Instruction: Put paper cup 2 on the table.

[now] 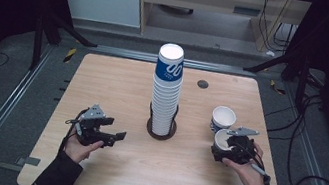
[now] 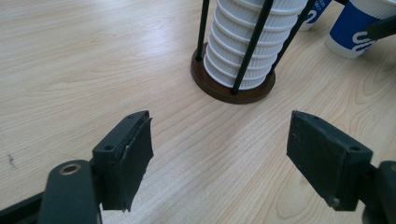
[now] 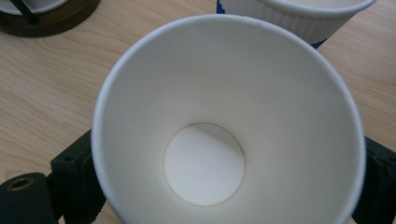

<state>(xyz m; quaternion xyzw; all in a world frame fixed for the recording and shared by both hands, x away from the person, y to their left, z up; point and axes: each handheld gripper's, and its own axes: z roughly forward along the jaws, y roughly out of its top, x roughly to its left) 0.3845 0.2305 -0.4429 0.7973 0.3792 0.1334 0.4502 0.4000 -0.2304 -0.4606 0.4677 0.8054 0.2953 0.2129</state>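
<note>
My right gripper point(image 1: 230, 145) straddles the white-and-blue ribbed paper cup point(image 3: 229, 126) standing on the wooden worktop point(image 1: 119, 80) just before a second cup point(image 1: 223, 117); whether the pads press it I cannot tell. It should be light and easily crushed, so hold low and gently. My left gripper point(image 2: 219, 158) hangs wide and empty near the tall cup stack point(image 1: 166, 90), with open room around it.

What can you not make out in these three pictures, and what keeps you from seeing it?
- Right gripper, high view: whether its fingers press the paper cup; the cup hides their inner faces in the right gripper view.
- Cup stack, left gripper view: its top, cut off by the upper edge.
- Second cup, right gripper view: mostly cut off at the top edge.
- Print on the top cup, high view: too small to read.
</note>
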